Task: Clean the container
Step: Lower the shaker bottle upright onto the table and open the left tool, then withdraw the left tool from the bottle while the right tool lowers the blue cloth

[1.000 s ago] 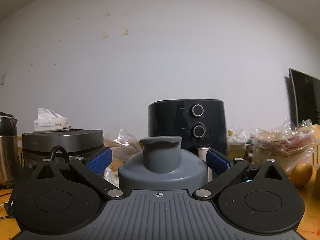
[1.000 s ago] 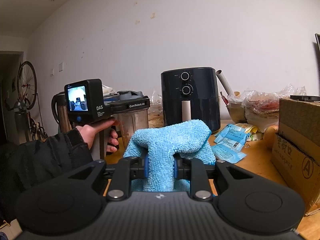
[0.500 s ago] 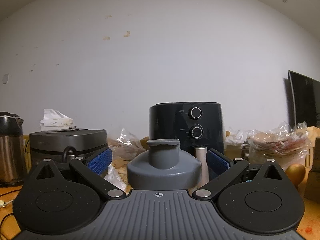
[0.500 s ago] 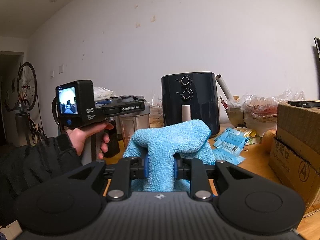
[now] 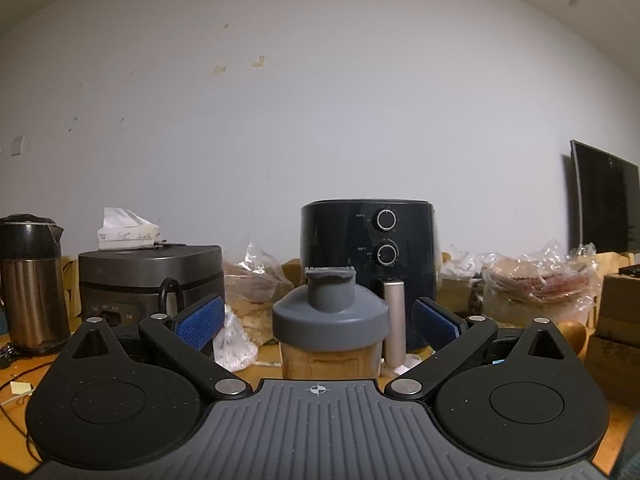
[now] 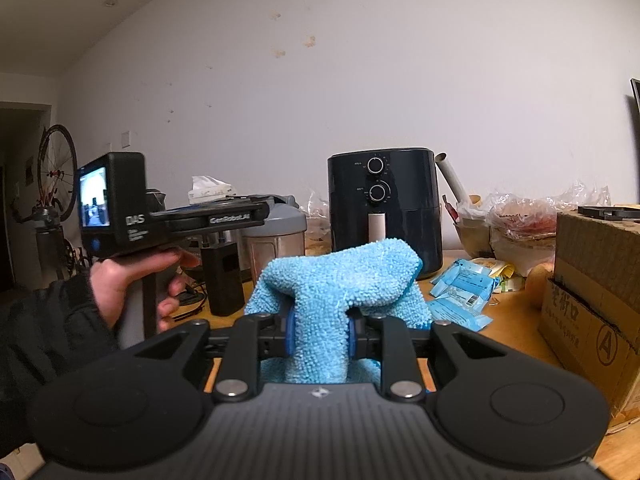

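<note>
Cluttered wooden counter (image 5: 264,364) against a pale wall. From the jaws outward: the left gripper (image 5: 320,322) has its jaws spread wide, blue pads clear of everything; straight ahead between them, past the tips and untouched, stands the container (image 5: 331,330), upright with its grey lid on, long axis vertical. Behind it sits an air fryer (image 5: 368,256). The right gripper (image 6: 319,334), jaws just eased a little wider, pinches a blue cloth (image 6: 340,284) that bunches forward. In its view the container (image 6: 276,236) stands ahead and to the left, beneath the left gripper, so the left is nearer
</note>
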{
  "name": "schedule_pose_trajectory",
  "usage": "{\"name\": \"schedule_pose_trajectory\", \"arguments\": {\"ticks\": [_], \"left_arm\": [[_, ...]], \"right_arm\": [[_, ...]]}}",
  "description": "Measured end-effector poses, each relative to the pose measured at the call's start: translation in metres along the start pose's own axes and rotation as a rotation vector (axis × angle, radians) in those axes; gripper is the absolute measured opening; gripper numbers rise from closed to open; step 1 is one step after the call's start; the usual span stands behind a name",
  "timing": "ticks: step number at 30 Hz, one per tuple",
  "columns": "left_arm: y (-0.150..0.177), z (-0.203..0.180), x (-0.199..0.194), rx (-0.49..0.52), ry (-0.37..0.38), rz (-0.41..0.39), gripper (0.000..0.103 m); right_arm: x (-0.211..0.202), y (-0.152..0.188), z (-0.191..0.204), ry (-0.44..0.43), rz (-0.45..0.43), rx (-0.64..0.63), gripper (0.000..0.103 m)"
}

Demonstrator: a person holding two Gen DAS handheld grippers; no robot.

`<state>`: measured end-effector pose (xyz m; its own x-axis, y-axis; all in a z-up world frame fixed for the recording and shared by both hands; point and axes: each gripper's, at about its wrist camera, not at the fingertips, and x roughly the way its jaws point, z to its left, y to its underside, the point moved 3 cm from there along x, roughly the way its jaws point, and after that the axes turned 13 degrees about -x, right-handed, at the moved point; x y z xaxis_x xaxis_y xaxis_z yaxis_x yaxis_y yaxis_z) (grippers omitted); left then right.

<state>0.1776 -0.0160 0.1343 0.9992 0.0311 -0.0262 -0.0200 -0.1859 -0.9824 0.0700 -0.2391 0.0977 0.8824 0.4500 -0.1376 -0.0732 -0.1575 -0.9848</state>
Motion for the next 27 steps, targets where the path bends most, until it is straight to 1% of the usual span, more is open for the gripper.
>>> {"name": "schedule_pose_trajectory", "arguments": {"ticks": [3, 10, 27], "left_arm": [[0.001, 0.0, -0.009, 0.005, -0.006, 0.014, 0.103], [0.01, 0.0, -0.021, 0.02, -0.014, 0.082, 0.103], [0.022, 0.0, -0.066, 0.005, 0.0, 0.158, 0.103]], "right_arm": [[-0.001, 0.0, 0.0, -0.001, 0.001, -0.002, 0.023], [-0.003, -0.001, 0.001, -0.001, 0.011, -0.005, 0.023], [-0.008, -0.002, 0.005, -0.002, 0.041, -0.018, 0.023]]}}
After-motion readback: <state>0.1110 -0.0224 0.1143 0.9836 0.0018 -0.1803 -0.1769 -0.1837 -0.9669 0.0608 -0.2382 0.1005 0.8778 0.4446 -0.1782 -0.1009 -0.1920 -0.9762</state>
